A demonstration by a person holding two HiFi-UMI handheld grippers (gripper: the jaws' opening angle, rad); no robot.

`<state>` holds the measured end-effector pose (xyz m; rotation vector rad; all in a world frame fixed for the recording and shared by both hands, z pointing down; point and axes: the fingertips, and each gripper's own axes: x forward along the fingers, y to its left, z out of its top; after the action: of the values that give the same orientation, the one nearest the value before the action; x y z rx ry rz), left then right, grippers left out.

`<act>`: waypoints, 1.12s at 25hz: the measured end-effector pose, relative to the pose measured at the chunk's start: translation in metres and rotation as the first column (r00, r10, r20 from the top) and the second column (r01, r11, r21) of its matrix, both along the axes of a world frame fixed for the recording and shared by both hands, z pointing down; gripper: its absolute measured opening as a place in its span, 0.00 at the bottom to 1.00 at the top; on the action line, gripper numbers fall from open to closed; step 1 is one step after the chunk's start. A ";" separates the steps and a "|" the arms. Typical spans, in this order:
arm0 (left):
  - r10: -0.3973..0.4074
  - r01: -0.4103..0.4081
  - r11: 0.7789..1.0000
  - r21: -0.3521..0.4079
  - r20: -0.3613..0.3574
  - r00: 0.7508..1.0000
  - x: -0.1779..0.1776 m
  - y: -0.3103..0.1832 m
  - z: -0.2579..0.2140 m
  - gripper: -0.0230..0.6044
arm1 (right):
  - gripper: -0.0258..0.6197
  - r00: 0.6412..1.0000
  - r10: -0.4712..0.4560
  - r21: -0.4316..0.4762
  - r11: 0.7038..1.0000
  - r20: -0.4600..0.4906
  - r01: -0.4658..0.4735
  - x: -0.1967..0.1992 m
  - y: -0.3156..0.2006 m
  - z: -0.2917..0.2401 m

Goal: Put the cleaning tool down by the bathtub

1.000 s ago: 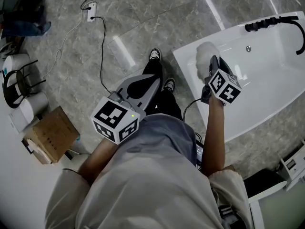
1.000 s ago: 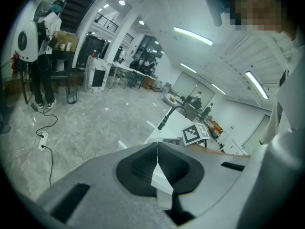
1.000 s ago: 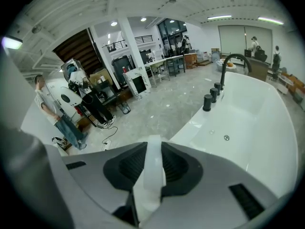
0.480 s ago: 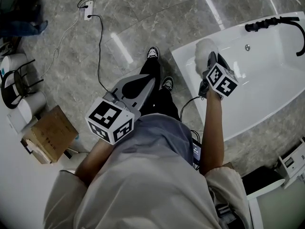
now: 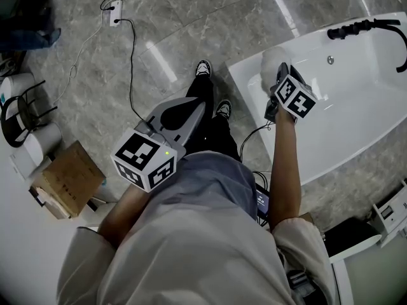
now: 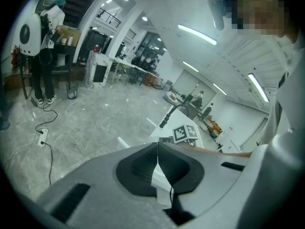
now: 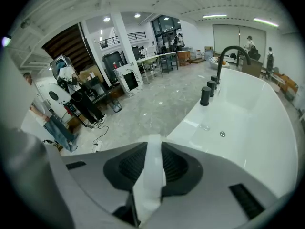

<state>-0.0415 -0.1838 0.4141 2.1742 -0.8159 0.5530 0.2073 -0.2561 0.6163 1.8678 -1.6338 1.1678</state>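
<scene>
Right gripper view: grey marble floor (image 7: 157, 104) and white bathtub (image 7: 267, 128) ahead; cleaning tool (image 7: 148, 185) pinched between the fingers of the right gripper (image 7: 153, 145); left gripper (image 6: 157, 144) fingers pressed together.

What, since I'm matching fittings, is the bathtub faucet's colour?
Black; the faucet shows best in the right gripper view.

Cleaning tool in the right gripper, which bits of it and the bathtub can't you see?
Cleaning tool: in the head view the right gripper covers its handle; only the fluffy white end shows.
Right gripper view: just a white strip of it between the jaws; the fluffy end cannot be made out.
Bathtub: the head view's right edge cuts off its far end.
</scene>
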 end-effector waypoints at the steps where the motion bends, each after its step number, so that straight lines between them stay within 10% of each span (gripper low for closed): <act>1: 0.002 -0.002 1.000 -0.002 -0.001 1.000 0.001 0.000 0.000 0.05 | 0.17 1.000 0.004 -0.003 1.000 -0.003 -0.004 0.001 -0.001 0.002; 28: -0.013 0.013 0.998 -0.057 -0.010 1.000 -0.019 -0.004 0.012 0.05 | 0.17 0.993 0.023 0.035 0.999 -0.115 -0.019 -0.002 -0.031 0.035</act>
<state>-0.0603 -0.1878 0.4257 2.1163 -0.7988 0.5516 0.2058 -0.2876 0.6515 1.9397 -1.5838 1.0260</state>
